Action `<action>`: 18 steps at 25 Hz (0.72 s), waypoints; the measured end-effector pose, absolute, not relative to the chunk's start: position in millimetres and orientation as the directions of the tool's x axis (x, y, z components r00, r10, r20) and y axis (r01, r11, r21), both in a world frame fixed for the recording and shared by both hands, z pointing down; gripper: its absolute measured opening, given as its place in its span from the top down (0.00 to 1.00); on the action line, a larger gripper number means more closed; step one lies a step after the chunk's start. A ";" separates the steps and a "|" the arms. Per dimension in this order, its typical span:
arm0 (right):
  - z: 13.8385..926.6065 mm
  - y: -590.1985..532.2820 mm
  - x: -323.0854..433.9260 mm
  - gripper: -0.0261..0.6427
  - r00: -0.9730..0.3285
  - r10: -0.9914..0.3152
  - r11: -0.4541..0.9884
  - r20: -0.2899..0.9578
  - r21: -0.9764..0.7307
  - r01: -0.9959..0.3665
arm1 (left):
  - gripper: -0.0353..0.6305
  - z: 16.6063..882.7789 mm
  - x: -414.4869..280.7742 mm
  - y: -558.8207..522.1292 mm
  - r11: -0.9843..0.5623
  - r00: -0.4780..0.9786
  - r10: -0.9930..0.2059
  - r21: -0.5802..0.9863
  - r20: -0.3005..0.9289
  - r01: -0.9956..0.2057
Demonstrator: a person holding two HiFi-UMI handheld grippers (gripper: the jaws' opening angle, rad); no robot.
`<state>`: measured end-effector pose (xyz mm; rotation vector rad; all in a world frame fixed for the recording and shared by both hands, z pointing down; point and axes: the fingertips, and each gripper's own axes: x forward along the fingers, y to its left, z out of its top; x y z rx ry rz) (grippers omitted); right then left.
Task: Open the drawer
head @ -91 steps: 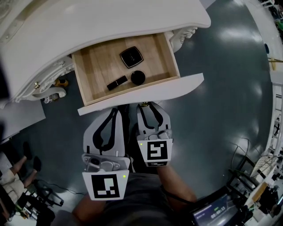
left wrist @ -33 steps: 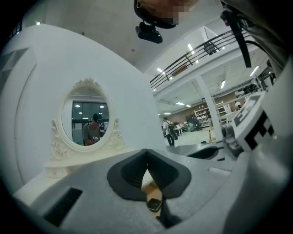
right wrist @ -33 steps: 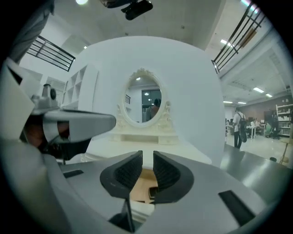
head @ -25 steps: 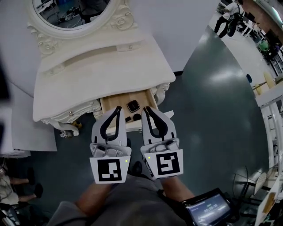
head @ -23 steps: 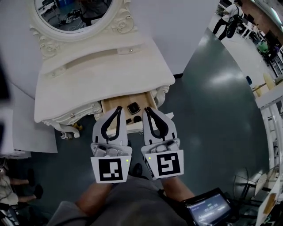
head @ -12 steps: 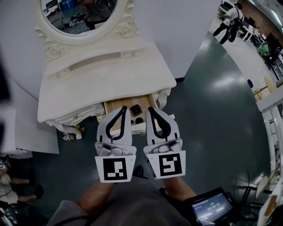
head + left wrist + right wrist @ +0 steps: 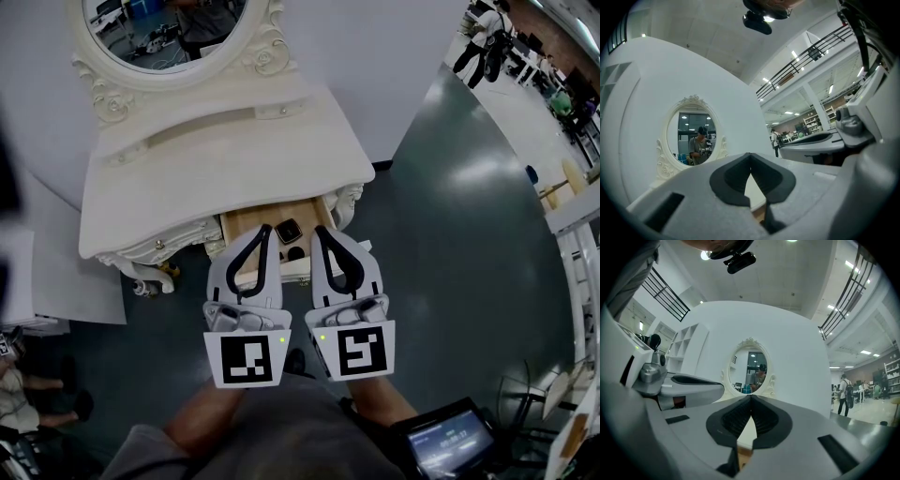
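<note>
Our left gripper (image 7: 263,230) and right gripper (image 7: 320,231) are both pinched shut, empty. The drawer (image 7: 244,223) lies at twelve o'clock, already out of the desk (image 7: 216,159), equally near both.

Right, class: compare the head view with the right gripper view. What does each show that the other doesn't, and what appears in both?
Only the head view: the square compact lying in the open drawer, and a lit screen at the bottom right.
Only the right gripper view: the ceiling, the balcony railing and a white shelf unit.
Both: the oval mirror, the white dressing table, the left gripper, and the right gripper, its jaws together on nothing.
</note>
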<state>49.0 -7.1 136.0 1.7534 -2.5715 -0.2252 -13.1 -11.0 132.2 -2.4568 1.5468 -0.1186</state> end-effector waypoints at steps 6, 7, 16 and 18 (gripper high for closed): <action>137.9 -9.1 49.3 0.94 -0.363 -0.930 0.354 -0.060 0.127 -0.927 | 0.92 134.0 -12.8 -13.2 -0.416 0.440 -0.897 -0.243 -0.051 -0.876; 138.2 -9.5 49.1 0.94 -0.362 -0.930 0.353 -0.059 0.127 -0.927 | 0.92 134.2 -13.1 -13.6 -0.417 0.440 -0.896 -0.244 -0.050 -0.876; 141.6 -14.2 48.0 0.94 -0.357 -0.933 0.349 -0.052 0.126 -0.929 | 0.92 136.1 -14.4 -18.3 -0.419 0.443 -0.895 -0.250 -0.048 -0.873; 141.6 -15.0 47.2 0.94 -0.356 -0.933 0.348 -0.055 0.126 -0.929 | 0.92 136.0 -15.3 -19.0 -0.418 0.443 -0.895 -0.249 -0.050 -0.874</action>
